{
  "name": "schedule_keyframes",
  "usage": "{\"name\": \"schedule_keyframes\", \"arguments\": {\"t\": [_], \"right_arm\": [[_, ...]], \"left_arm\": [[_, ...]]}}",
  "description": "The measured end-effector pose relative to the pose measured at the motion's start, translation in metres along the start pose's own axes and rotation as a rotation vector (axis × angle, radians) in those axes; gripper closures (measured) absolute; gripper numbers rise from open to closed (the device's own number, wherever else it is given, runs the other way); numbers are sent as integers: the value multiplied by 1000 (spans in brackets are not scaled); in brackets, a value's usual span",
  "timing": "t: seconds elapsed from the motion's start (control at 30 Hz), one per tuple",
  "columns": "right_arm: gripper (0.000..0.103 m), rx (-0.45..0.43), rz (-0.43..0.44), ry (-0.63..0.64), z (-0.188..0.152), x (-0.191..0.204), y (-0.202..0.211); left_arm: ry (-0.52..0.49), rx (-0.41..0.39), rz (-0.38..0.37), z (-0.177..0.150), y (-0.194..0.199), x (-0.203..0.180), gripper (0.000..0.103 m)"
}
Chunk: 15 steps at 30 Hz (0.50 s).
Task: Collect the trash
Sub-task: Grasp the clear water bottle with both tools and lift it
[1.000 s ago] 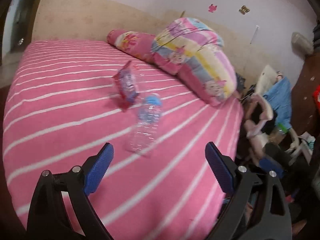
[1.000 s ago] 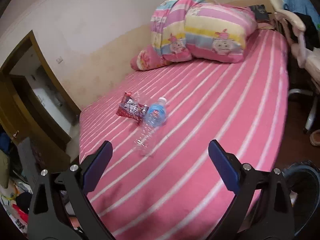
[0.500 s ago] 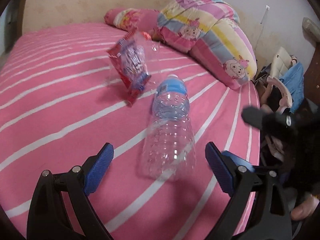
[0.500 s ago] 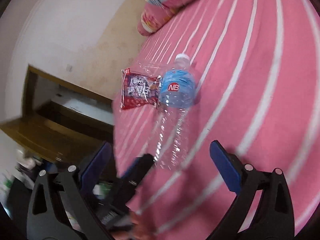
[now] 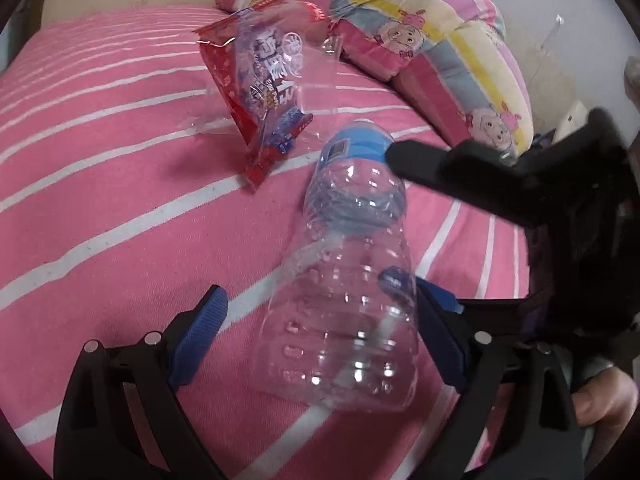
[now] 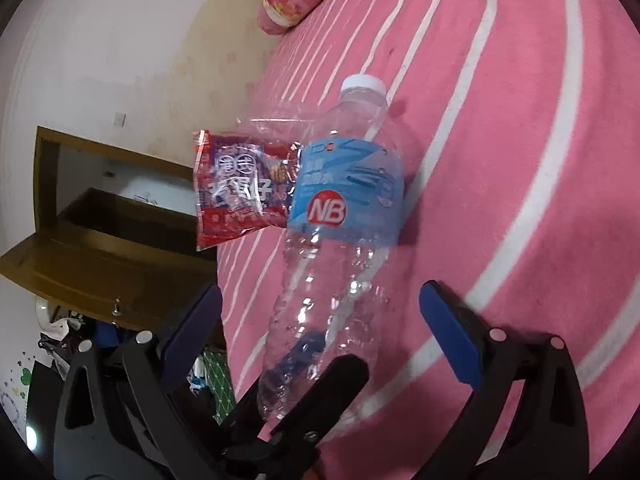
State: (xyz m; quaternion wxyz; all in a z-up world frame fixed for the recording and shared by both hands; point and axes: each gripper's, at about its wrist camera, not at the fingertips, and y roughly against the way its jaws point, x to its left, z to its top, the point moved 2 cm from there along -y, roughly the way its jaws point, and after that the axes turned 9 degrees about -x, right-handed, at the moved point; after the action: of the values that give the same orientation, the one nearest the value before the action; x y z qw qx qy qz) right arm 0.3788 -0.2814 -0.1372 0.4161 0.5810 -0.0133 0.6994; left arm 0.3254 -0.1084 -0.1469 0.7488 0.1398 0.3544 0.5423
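A clear, empty plastic bottle [image 5: 348,300] with a blue label and white cap lies on the pink striped bed [image 5: 100,200]. My left gripper [image 5: 318,292] is open around the bottle's base; its left pad stands clear of the plastic and its right pad is close beside it. In the right wrist view, the bottle [image 6: 344,240] lies between the wide-apart fingers of my open right gripper [image 6: 320,296], untouched by either pad. A red and blue snack wrapper [image 5: 260,100] stands crumpled just beyond the bottle's label, wrapper [image 6: 240,188]. One black finger [image 5: 440,168] of the right gripper crosses the bottle's neck.
A folded cartoon quilt [image 5: 440,60] and a pink bolster [image 6: 288,4] lie at the head of the bed. A brown wooden door [image 6: 100,240] and floor clutter [image 6: 208,380] are off the bed's edge. A thumb [image 5: 600,404] shows at the lower right.
Both grippers have come down and in over the bed and now straddle the bottle from opposite sides. The right one has rolled. Bottle and wrapper lie where they were.
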Motion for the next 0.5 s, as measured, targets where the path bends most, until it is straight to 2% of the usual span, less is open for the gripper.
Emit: {"name": "schedule_keyframes", "arguments": {"t": [0.1, 0.17, 0.23, 0.27, 0.3, 0.5], "right_arm": [[5, 10, -36, 65, -2, 7, -7], [5, 13, -65, 102, -4, 14, -13], [11, 11, -65, 114, -6, 16, -15], [33, 24, -56, 107, -8, 14, -17], [39, 34, -41, 89, -8, 11, -19], [41, 12, -15, 79, -13, 14, -17]], "left_arm": [[-11, -2, -21, 0, 0, -2, 19], [1, 8, -62, 0, -1, -2, 38], [9, 10, -79, -1, 0, -2, 38], [7, 9, -79, 0, -1, -3, 42], [1, 13, -77, -1, -1, -4, 43], [-6, -11, -69, 0, 7, -7, 43]]}}
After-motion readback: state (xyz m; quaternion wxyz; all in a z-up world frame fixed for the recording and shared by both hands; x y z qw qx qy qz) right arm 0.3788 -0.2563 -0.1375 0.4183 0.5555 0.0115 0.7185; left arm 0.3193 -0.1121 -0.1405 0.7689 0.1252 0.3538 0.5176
